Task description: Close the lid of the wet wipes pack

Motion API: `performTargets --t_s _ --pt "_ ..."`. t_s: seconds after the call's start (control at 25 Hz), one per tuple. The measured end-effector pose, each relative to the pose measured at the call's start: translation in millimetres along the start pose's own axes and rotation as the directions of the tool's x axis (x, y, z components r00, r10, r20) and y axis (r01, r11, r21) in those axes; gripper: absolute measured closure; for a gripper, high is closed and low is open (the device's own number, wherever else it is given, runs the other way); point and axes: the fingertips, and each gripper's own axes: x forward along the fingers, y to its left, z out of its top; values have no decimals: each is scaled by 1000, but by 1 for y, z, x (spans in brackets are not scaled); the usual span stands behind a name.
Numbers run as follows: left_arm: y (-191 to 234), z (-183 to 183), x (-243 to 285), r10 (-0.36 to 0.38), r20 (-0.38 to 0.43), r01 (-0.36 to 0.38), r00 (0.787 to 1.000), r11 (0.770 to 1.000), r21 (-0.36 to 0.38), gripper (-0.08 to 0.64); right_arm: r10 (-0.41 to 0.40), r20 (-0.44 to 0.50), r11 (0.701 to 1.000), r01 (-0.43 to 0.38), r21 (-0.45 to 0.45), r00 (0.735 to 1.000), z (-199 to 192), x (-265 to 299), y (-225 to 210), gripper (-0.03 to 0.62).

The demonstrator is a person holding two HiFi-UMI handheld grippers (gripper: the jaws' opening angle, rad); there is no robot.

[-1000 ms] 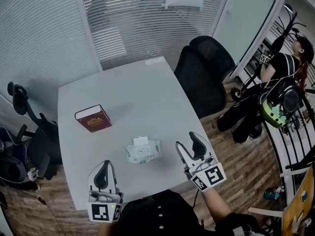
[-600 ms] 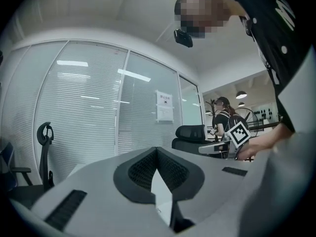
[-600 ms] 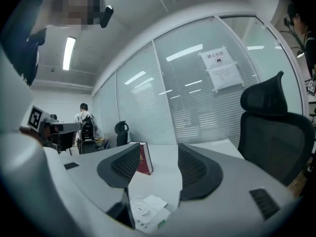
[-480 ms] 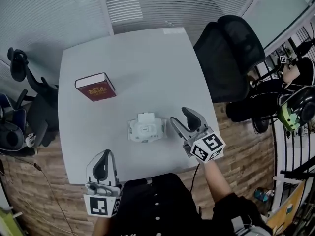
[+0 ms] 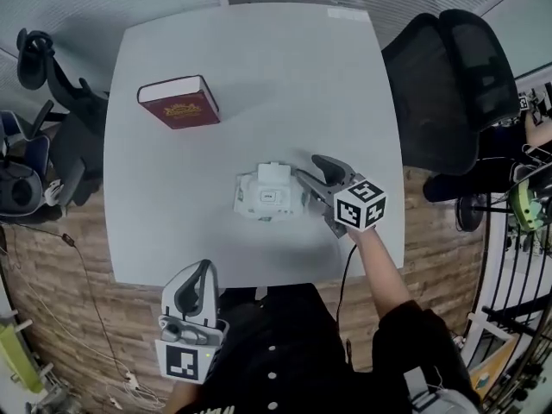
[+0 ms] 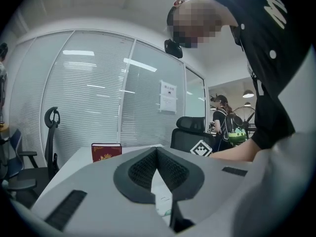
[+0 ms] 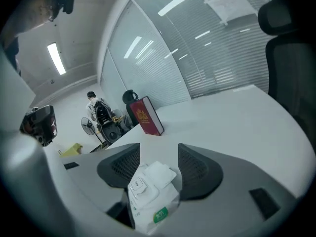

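White soft wet wipes pack (image 5: 269,198) mid-desk (image 5: 259,76), light, squashy; push the stiff flipped-up lid (image 5: 273,172). Right gripper (image 5: 308,166) wide open beside it, empty; left gripper (image 5: 197,272) closed, empty.

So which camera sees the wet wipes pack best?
The right gripper view: the wet wipes pack sits close up, right at the right tool's open jaws, with its lid flipped open. The head view shows it small, from above, on the table. The left gripper view shows only a sliver.
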Motion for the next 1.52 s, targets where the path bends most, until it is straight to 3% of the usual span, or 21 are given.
performTargets --t_s 0.2,0.32,0.44,0.56,0.68,0.84,0.96,1.12,1.24,1.36,1.52 --pt "1 -15 -3 29 -38 -30 999 999 -15 554 72 -178 994 -55 97 981 -42 44 -20 351" --pt "2 -18 -6 50 -40 -50 998 999 -19 554 102 -287 989 -66 132 952 -64 61 -28 351" --pt "4 -25 -9 77 -63 -79 995 997 -27 554 173 -386 973 -96 211 906 -81 70 -29 351" --pt "8 -29 -10 102 -80 -106 992 994 -38 554 218 -447 960 -109 256 868 -90 73 -31 354" --pt "9 -31 -10 115 -87 -118 990 992 -39 554 238 -462 960 -135 244 854 -91 75 -31 389" --pt "8 -31 -8 120 -90 -124 989 991 -41 554 237 -458 967 -163 196 857 -85 75 -31 484" --pt "6 -29 -7 117 -84 -120 990 992 -38 554 241 -456 969 -183 168 857 -80 73 -30 500" --pt "5 -25 -7 105 -75 -108 992 994 -28 554 230 -448 970 -238 39 864 -65 65 -17 517" --pt "4 -21 -7 94 -62 -95 994 995 -20 554 250 -421 943 -318 -100 872 -55 52 7 523" --pt "3 -17 -6 85 -51 -86 995 996 -22 554 248 -405 893 -369 -257 880 -54 39 32 523" --pt "1 -15 -6 70 -49 -71 996 997 -19 554 233 -419 842 -397 -364 878 -72 30 57 523"
